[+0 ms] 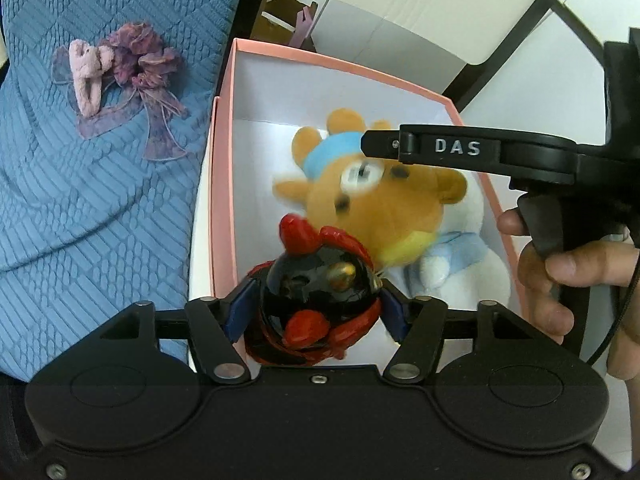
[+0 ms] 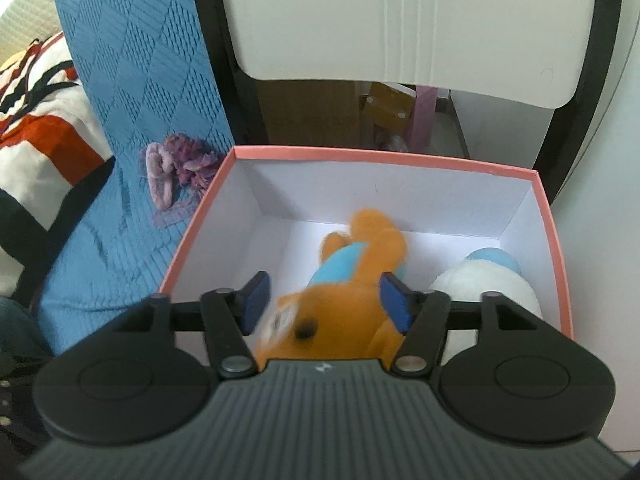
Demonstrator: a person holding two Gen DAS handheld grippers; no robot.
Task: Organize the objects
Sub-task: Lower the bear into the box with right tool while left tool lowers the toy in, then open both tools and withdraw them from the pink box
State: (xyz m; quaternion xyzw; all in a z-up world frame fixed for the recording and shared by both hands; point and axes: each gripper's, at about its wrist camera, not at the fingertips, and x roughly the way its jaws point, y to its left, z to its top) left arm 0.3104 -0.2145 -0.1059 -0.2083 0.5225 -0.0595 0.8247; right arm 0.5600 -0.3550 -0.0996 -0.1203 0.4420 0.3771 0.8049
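The black and red rooster figurine (image 1: 316, 304) sits between the two blue pads of the left gripper (image 1: 316, 312), filling nearly the whole gap. The left pad (image 1: 240, 312) lies against its flank and the right pad (image 1: 394, 314) stands just beside its other flank; whether that pad presses cannot be told. The figurine hangs over the near edge of the pink box (image 1: 222, 200), its red comb toward the box's inside and its gold beak turned up and to the right. Its long axis runs along the fingers, away from the camera.

The orange plush bear (image 2: 344, 292) lies between the pads of the right gripper (image 2: 326, 302), blurred. The right pad (image 2: 394, 302) touches its side, while the left pad (image 2: 256, 300) stands clear of it with a strip of white box floor showing between, so the fingers are apart and not clamped. The bear is stretched lengthwise along the fingers, its face nearest the camera and its blue band and limbs pointing toward the box's far wall. It is inside the box, above the white floor.

Beside the bear, toward the box's right wall, rests a white and light blue plush (image 2: 492, 284). In the left wrist view a person's hand (image 1: 568, 276) grips the handle of the right gripper over the box's right rim.

Left of the box lies a blue textured cloth (image 1: 80, 200), and on it a pink and purple fabric bow (image 1: 124, 80), well apart from both grippers.
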